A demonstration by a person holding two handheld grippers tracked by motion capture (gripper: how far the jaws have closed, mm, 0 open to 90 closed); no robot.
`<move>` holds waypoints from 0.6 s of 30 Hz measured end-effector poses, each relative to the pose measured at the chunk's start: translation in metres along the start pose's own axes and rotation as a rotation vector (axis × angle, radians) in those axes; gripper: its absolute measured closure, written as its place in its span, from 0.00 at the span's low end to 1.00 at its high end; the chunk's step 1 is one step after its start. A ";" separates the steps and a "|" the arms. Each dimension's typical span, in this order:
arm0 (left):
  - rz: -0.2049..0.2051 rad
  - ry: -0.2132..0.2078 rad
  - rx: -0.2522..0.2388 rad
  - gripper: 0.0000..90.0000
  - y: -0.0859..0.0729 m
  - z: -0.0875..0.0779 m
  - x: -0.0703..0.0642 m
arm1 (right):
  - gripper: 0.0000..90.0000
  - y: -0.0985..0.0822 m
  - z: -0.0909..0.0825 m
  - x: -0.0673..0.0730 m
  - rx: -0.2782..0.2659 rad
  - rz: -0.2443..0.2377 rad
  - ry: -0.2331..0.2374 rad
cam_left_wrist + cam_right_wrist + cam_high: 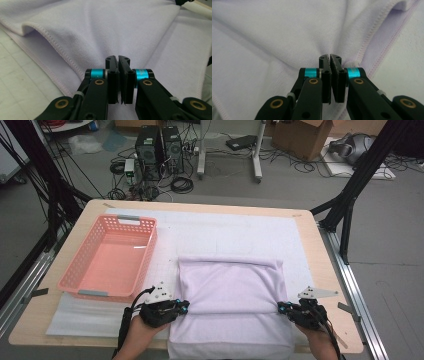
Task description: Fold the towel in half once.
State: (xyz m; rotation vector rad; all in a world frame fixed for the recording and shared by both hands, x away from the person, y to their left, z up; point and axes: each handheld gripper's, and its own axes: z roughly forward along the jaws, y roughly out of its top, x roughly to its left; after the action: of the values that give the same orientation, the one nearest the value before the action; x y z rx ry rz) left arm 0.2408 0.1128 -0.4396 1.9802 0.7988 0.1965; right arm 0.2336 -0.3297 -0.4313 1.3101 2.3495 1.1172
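- Work in hand, judged: a lilac towel (230, 295) is being folded on the worktop (310, 227); it lies at the near middle, on a white mat (235, 227), w/ its near edge hanging over the worktop's front.
- Done so far, as judged from how it lies: one fold is laid. The far part is doubled, w/ a rounded fold line along the back and a layer edge running across between the two tools.
- Left tool (181, 306) is seen at the towel's left edge, right tool (283, 307) at its right edge, both at that layer edge.
- Left tool (118, 58), left gripper view: jaws are pressed together, cloth pinched at the tips, by the stitched hem.
- Right tool (330, 57), right gripper view: jaws likewise pressed together on cloth, w/ creases running to the tips.
- Left to do, judged: the gripped layer must be carried over for the next fold, then smoothed. Prob. the folded towel is meant for the pink basket (80, 277), which stands just left of it w/ nothing in it, but that can't be confirmed.
- Writing: no brand, label or text can be read on towel, basket, mat or tools. Boxes and computer towers on the floor behind are too small to read.
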 end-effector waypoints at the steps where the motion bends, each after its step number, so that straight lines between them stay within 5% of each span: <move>1: -0.004 0.000 -0.005 0.95 0.000 -0.001 0.000 | 0.97 -0.001 -0.001 0.001 -0.004 0.001 0.000; 3: -0.023 0.038 -0.016 0.83 0.002 -0.001 0.002 | 0.90 -0.002 -0.003 0.001 -0.018 0.010 -0.006; 5: -0.045 0.087 -0.014 0.67 0.005 -0.001 0.005 | 0.73 -0.002 -0.004 -0.001 -0.042 0.038 -0.018; 7: -0.043 0.104 -0.033 0.58 0.009 -0.002 0.010 | 0.69 -0.001 -0.007 -0.004 -0.088 0.056 -0.028; 12: -0.062 0.119 -0.108 0.55 0.031 -0.004 0.028 | 0.65 0.016 -0.015 -0.016 -0.236 0.094 -0.058; 18: -0.067 0.155 -0.094 0.56 0.053 0.022 0.056 | 0.80 0.046 0.008 -0.033 -0.189 0.026 -0.100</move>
State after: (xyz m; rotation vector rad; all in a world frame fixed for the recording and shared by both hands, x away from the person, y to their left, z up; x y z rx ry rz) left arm 0.3179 0.1139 -0.4175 1.8630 0.9373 0.3451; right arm 0.2856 -0.3378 -0.4091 1.3001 2.1046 1.2183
